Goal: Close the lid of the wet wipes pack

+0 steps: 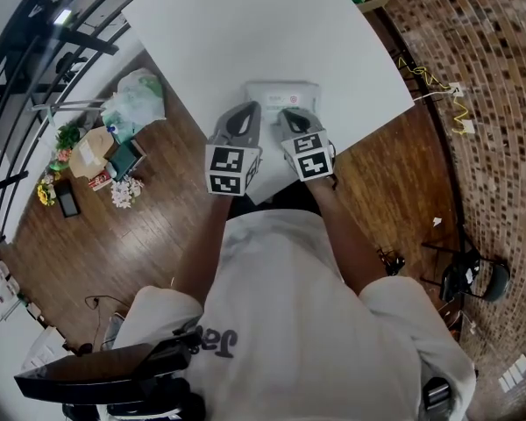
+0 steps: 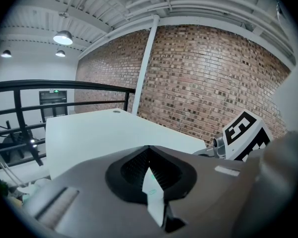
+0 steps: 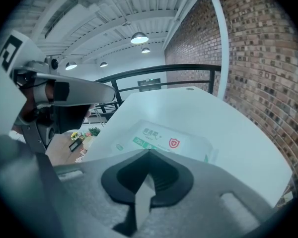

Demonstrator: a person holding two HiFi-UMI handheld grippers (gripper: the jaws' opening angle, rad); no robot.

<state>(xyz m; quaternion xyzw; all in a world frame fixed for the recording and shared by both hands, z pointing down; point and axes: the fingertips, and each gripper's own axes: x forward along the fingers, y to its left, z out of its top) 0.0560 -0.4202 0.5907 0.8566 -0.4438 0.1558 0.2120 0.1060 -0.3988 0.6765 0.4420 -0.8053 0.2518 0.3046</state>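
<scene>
The wet wipes pack [image 1: 282,95] lies flat near the front edge of the white table [image 1: 245,24]. It is white with green print and a red shield mark [image 3: 165,141]. Its top looks flat, and no raised lid shows. My left gripper [image 1: 248,110] hovers at the pack's near left corner with its jaws [image 2: 151,175] pressed together. Just to its right, my right gripper [image 1: 290,114] sits over the pack's near edge, jaws [image 3: 146,182] also together. Only a thin pale slit shows between each pair. Nothing is held.
The table's front corner ends just under the grippers, with wooden floor [image 1: 158,226] below. Bags and boxes [image 1: 114,139] lie on the floor to the left. A brick wall [image 1: 473,51] runs along the right, and a black railing [image 2: 64,88] stands behind the table.
</scene>
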